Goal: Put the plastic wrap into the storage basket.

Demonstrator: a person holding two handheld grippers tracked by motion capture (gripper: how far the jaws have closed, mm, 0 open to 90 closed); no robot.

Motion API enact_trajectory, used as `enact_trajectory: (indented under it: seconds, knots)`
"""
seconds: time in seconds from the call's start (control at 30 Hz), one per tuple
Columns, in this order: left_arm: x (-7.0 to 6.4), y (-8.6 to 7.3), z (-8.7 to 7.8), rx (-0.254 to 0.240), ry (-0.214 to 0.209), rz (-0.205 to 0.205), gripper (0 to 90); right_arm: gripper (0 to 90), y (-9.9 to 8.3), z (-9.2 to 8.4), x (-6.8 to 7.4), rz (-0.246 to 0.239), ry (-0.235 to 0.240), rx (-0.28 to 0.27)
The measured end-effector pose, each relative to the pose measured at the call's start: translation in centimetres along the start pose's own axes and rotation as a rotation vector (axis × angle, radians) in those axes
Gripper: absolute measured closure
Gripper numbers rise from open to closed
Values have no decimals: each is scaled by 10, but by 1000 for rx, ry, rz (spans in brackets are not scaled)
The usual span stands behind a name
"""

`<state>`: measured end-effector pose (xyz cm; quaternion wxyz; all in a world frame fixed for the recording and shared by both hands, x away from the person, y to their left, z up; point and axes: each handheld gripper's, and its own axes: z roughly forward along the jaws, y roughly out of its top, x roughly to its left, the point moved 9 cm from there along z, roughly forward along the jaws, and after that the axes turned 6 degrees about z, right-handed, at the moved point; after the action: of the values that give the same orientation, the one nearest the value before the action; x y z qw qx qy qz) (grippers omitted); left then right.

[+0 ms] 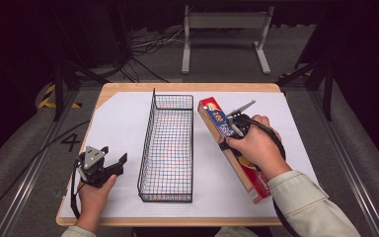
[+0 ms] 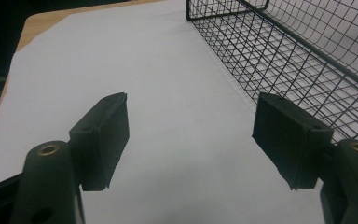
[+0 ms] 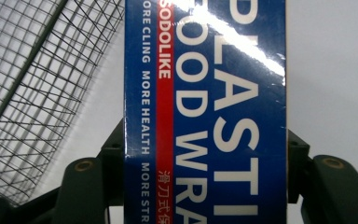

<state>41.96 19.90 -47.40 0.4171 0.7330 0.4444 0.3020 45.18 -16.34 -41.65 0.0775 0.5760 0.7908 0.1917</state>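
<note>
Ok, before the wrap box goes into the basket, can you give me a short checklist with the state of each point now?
1. Right gripper clamps the box on both sides: ok.
2. Grip near the box's middle: ok.
3. Basket has room inside: ok.
4. Left gripper open and apart from the basket: ok.
5. Box lifted off the paper: cannot tell.
6. Box lined up with the basket's length: not ok, it lies at a slant.
</note>
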Motion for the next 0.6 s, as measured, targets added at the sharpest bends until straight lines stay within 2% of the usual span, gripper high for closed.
enact_trajectory:
  seconds: [0.1, 0.27, 0.4, 0.6]
  knots:
    - [0, 1, 2, -1, 0, -3, 274, 405, 4, -5, 8, 37, -3, -4]
    - [0, 3, 4, -2, 2, -21, 274, 405, 10, -10, 21, 63, -8, 1]
    - [2, 3, 8, 1, 1, -38, 275, 405, 17, -11, 39, 99, -3, 11]
    - [1, 4, 10, -4, -3, -45, 275, 405, 27, -11, 63, 118, -5, 18]
